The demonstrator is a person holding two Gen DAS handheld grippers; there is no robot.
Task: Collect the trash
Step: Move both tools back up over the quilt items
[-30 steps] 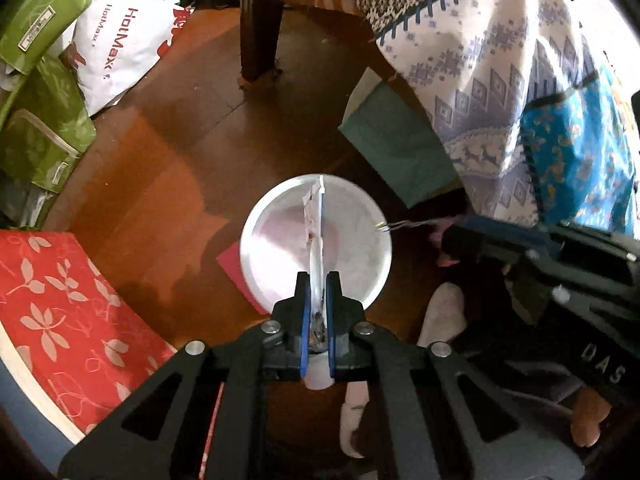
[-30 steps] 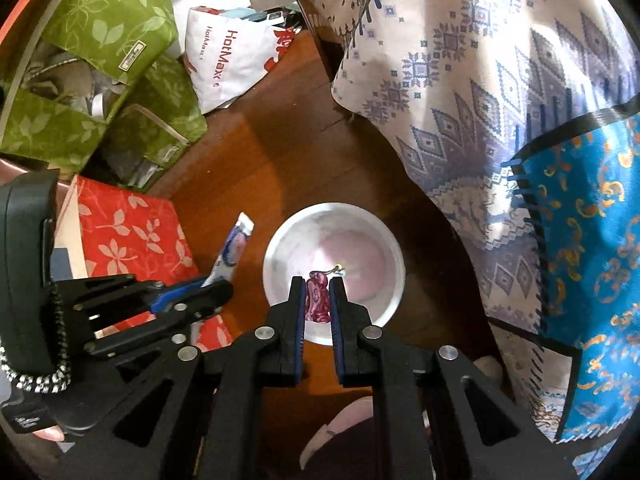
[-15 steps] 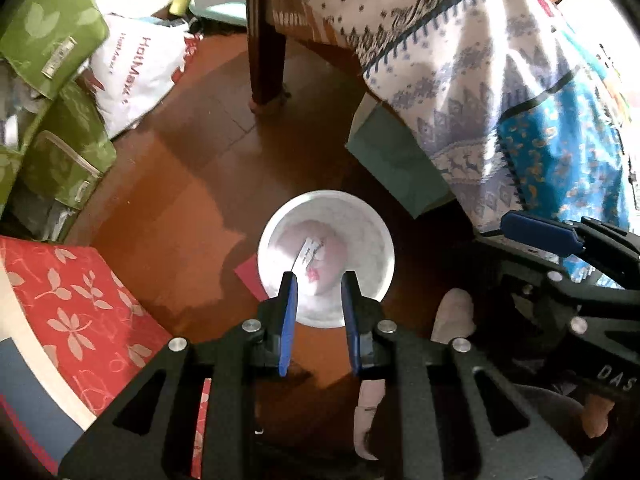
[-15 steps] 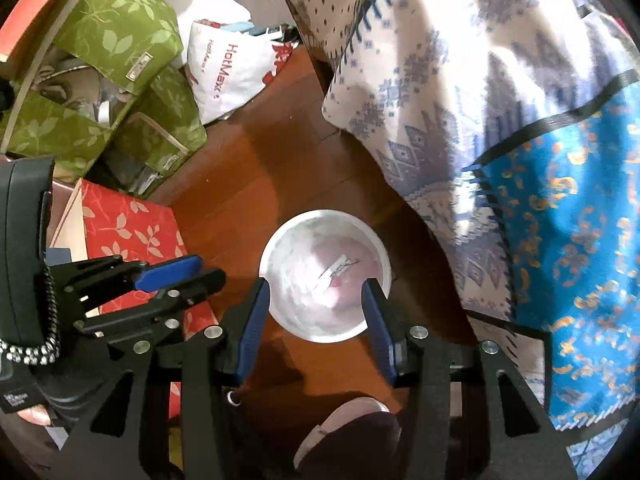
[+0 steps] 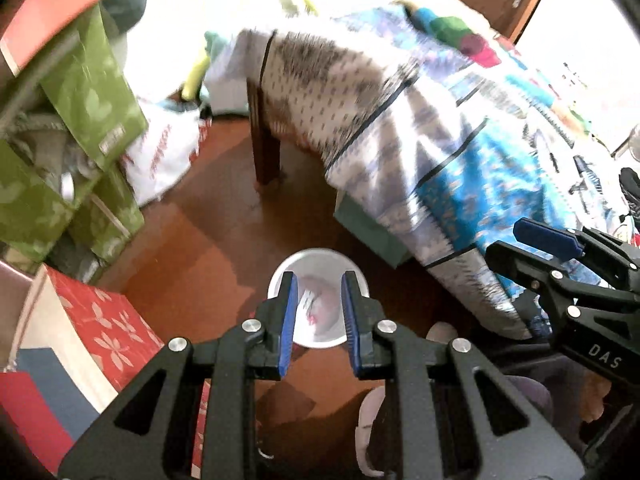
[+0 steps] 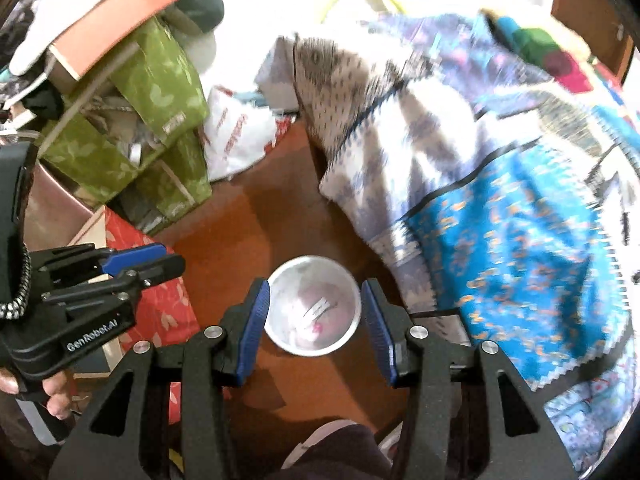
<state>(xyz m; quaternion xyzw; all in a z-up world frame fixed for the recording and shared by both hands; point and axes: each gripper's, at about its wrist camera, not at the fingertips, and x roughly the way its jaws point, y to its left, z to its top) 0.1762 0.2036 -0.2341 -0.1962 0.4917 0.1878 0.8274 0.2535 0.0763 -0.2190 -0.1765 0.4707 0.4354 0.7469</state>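
Two scraps lie inside the white bin (image 6: 313, 305); above it, left gripper (image 5: 318, 316) and right gripper (image 6: 316, 330) fingers spread, empty.

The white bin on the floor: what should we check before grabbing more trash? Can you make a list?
1. White bin upright on the floor: ok.
2. Wrappers inside the bin, not on the rim: ok.
3. Left gripper open with nothing between its fingers: ok.
4. Right gripper open and empty: ok.
5. Grippers apart from each other: ok.
6. More trash to pick up nearby: cannot tell, the picture is blurred and the floor near the bin shows none.
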